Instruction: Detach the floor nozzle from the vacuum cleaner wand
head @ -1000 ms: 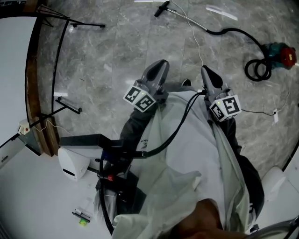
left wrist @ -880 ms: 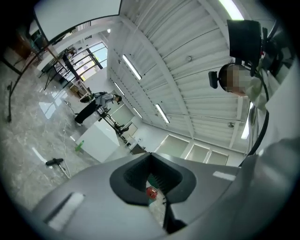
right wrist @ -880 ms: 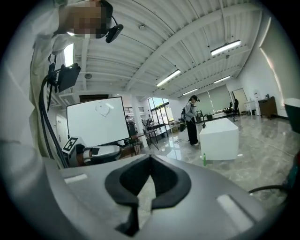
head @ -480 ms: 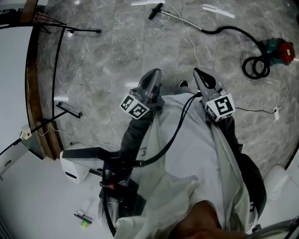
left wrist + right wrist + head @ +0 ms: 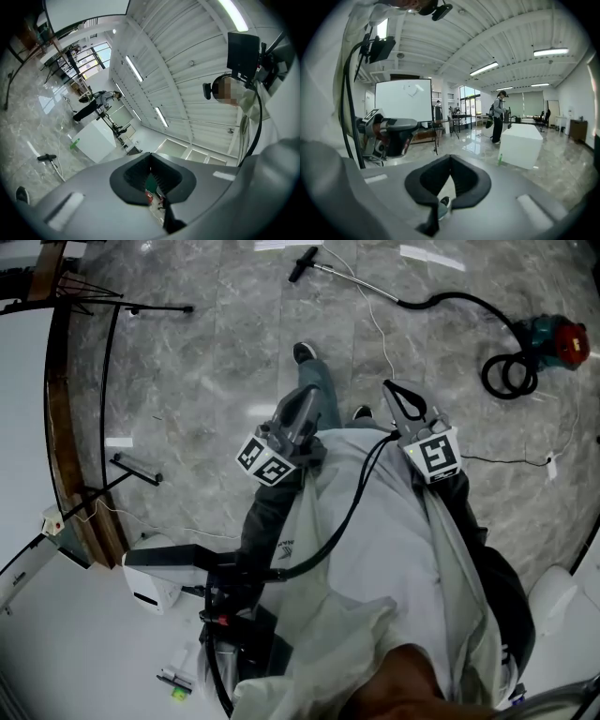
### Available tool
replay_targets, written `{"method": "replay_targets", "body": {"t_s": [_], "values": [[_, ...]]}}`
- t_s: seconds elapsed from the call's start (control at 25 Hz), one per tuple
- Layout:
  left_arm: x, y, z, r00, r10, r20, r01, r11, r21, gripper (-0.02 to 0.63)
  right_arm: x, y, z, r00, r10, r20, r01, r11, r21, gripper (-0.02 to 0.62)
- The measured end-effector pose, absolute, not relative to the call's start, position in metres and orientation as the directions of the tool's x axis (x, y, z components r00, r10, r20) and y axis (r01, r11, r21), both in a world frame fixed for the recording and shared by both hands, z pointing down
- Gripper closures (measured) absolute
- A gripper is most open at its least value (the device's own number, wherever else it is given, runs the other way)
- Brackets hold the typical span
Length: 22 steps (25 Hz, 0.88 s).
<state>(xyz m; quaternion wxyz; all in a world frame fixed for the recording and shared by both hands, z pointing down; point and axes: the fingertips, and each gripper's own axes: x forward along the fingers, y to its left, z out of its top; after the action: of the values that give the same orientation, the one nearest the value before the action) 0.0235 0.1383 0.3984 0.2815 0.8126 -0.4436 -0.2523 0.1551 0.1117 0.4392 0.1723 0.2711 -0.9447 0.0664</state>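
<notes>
Vacuum cleaner laid out on a marble floor [image 5: 234,362], seen from the head view: the red-and-teal canister [image 5: 559,343] sits at the right, with its black hose [image 5: 459,301] coiled just beside it and then arcing away to the left. At the hose's far end, well apart from the canister, the slim metal wand [image 5: 361,283] lies flat. Its long axis runs on a slant, one end joining the hose and the other pointing up and to the left, away from the canister. The dark floor nozzle [image 5: 302,262] is still fitted on that far end, a short bar set crosswise to the wand.

Both tools are held level in front of the person, well short of the wand and to the left of the canister. The left gripper [image 5: 304,397] has its jaws fully together with nothing between them, as its own view confirms [image 5: 150,157]; that view also catches the nozzle [image 5: 47,158] far off on the floor. The right gripper [image 5: 394,392] is likewise closed tight and empty [image 5: 450,159]. A shoe [image 5: 303,352] shows on the floor beyond the left gripper.
</notes>
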Motion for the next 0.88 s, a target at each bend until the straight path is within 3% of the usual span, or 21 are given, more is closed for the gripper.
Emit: {"method": "replay_targets", "body": {"t_s": [0.32,0.64,0.72,0.8,0.88], "values": [[-0.022,0.011,0.419,0.521,-0.838,-0.164,-0.526,-0.466,0.711,0.552,0.102,0.04,0.458,-0.749,-0.486,0.451,-0.455,0.871,0.184,0.597],[-0.076,-0.104,0.42,0.674,-0.725,-0.14,-0.408,-0.524,0.748,0.463,0.058,-0.084,0.474,-0.7,-0.563,0.439,-0.669,0.732,-0.129,0.597],[-0.085,-0.127,0.425,0.69,-0.712,-0.132,-0.394,-0.522,0.757,0.48,0.05,-0.112,0.487,-0.691,-0.551,0.467,-0.67,0.731,-0.129,0.597],[-0.097,-0.147,0.439,0.664,-0.742,-0.089,-0.429,-0.476,0.768,0.596,0.04,-0.131,0.504,-0.686,-0.511,0.517,-0.652,0.748,-0.126,0.597],[-0.11,-0.165,0.46,0.63,-0.776,-0.034,-0.472,-0.417,0.777,0.603,0.034,-0.146,0.524,-0.686,-0.465,0.56,-0.623,0.772,-0.123,0.597]]}}
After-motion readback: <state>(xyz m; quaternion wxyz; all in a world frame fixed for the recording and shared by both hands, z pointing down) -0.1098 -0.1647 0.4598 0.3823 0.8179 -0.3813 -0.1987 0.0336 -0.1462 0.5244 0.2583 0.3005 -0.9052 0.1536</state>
